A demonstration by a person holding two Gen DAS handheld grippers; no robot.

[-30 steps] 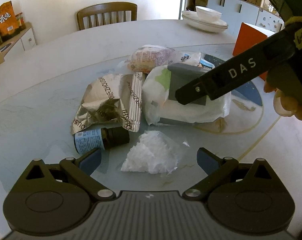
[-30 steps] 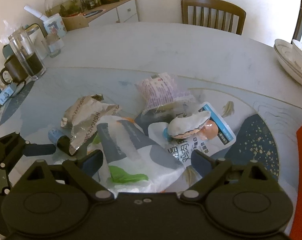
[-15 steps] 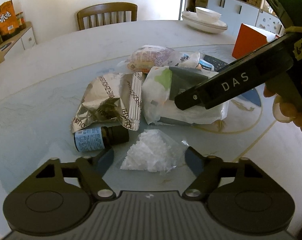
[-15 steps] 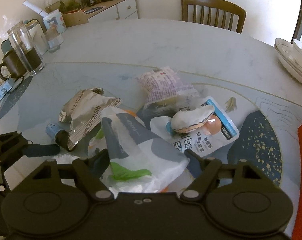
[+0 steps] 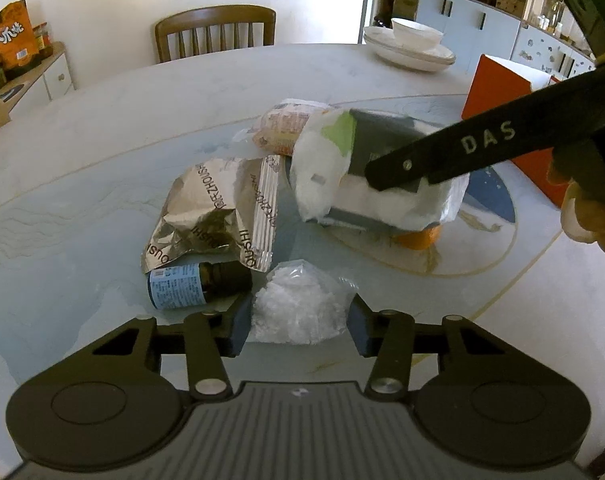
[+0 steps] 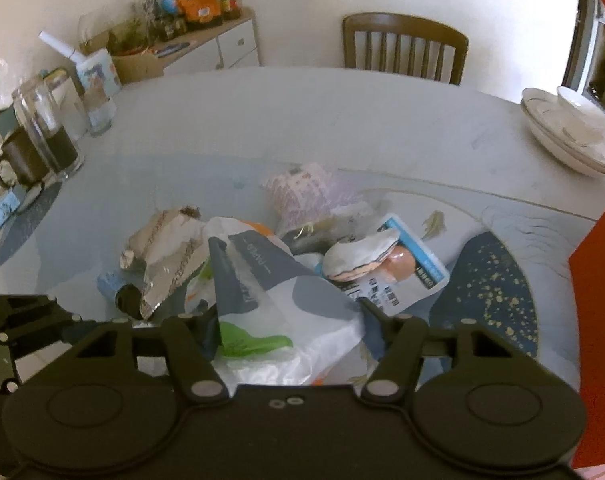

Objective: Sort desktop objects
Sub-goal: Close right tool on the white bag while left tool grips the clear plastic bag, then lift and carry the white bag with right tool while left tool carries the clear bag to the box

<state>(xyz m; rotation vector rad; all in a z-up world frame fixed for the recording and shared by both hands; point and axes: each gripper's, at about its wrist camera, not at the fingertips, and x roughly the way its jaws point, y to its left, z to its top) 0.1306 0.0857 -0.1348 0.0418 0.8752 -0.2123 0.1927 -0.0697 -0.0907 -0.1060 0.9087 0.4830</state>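
Observation:
A crumpled clear bag of white bits (image 5: pixel 298 308) lies on the glass tabletop between the fingers of my left gripper (image 5: pixel 297 330). Its jaws are closing and both pads touch the bag's sides. My right gripper (image 6: pixel 290 328) is closing on a white bag with grey and green print (image 6: pixel 270 296), which bulges between its pads. In the left wrist view one right finger (image 5: pixel 462 148) lies across that white bag (image 5: pixel 334 184), whose near edge sits raised above something orange. A silver foil packet (image 5: pixel 218 212) and a small brown bottle with a blue label (image 5: pixel 194 286) lie to the left.
Behind the white bag lie a pink printed packet (image 6: pixel 306 192) and a blue-edged white pouch (image 6: pixel 398 272). An orange-red box (image 5: pixel 502 92) stands at the right, stacked plates with a bowl (image 5: pixel 410 44) behind it. A glass jar and mug (image 6: pixel 42 132) stand far left, and a chair (image 5: pixel 214 32) stands beyond the table.
Both grippers' jaws have come in from wide apart: the left onto the clear bag, the right onto the white bag. The white bag has bunched up and risen.

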